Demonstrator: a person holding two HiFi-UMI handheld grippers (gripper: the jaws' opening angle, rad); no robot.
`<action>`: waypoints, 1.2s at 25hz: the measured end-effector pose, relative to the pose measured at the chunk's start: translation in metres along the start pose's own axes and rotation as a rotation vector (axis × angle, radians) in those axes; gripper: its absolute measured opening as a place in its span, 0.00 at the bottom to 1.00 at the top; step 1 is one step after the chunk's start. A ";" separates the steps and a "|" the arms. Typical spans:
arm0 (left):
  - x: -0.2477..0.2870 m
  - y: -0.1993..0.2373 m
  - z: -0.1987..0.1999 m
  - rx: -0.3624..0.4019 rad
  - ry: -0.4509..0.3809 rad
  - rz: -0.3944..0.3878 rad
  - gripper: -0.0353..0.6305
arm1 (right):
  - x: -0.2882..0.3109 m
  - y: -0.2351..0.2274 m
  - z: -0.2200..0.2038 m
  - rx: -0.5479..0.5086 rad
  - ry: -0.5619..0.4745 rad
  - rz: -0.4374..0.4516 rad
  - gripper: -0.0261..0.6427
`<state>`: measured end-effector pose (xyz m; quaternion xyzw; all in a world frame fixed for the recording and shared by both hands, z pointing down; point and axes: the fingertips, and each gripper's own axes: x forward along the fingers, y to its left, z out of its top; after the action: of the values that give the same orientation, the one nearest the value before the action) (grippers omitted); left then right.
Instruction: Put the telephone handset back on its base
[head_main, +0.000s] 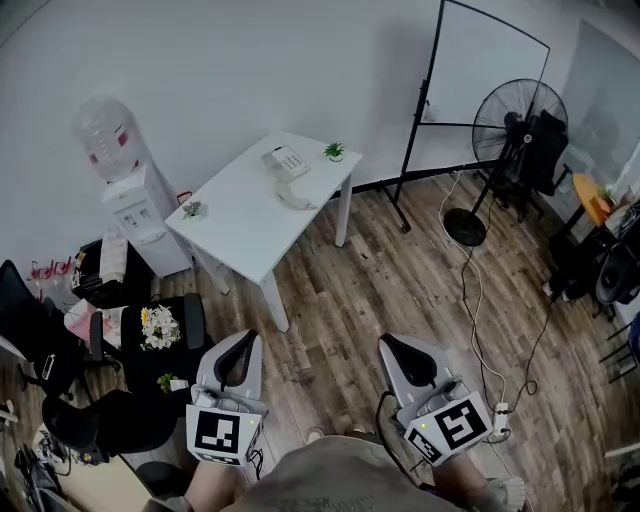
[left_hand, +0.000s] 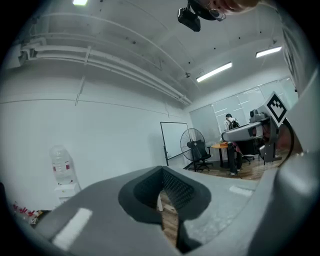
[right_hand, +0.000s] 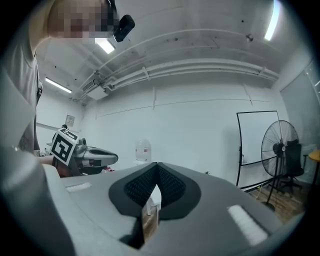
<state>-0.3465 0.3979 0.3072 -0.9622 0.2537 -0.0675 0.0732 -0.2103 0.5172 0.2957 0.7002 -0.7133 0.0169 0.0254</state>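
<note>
Wood-plank floor (head_main: 400, 290) fills most of the head view, under plain white walls. A whiteboard (head_main: 490, 70) on a black frame stands at the far right, and a black pedestal fan (head_main: 518, 120) stands just beside it. A white table (head_main: 250, 225) sits at an angle in the middle of the room, well apart from both grippers. To its left is a white water dispenser (head_main: 135, 205) with a clear bottle on top. Nearer, a black seat (head_main: 190, 320) carries a bunch of pale flowers (head_main: 158, 327).

The left gripper (head_main: 245, 340) and the right gripper (head_main: 392, 345) show at the bottom edge, side by side and level, both pointing towards the table. In the left gripper view, the left gripper (left_hand: 162, 170) has its jaws together at the tips with nothing between them. In the right gripper view, the right gripper (right_hand: 156, 165) is the same, with its ribbed pads meeting and empty.

The telephone base (head_main: 285, 160) stands near the table's far end. The telephone handset (head_main: 293, 195) lies off it, flat on the tabletop just beside the base on the nearer side. A small potted plant (head_main: 334, 151) stands at the far corner, near the base.
</note>
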 end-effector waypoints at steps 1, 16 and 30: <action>0.002 -0.004 0.002 0.000 0.000 0.000 0.06 | -0.002 -0.004 0.000 0.000 0.002 0.000 0.08; 0.043 -0.054 0.027 -0.014 0.001 0.105 0.43 | -0.037 -0.099 0.011 0.010 -0.073 -0.069 0.45; 0.077 -0.086 0.025 0.013 0.035 0.164 0.42 | -0.058 -0.168 -0.016 0.040 -0.058 -0.103 0.44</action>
<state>-0.2350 0.4368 0.3046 -0.9364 0.3323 -0.0795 0.0802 -0.0410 0.5730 0.3066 0.7366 -0.6762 0.0095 -0.0082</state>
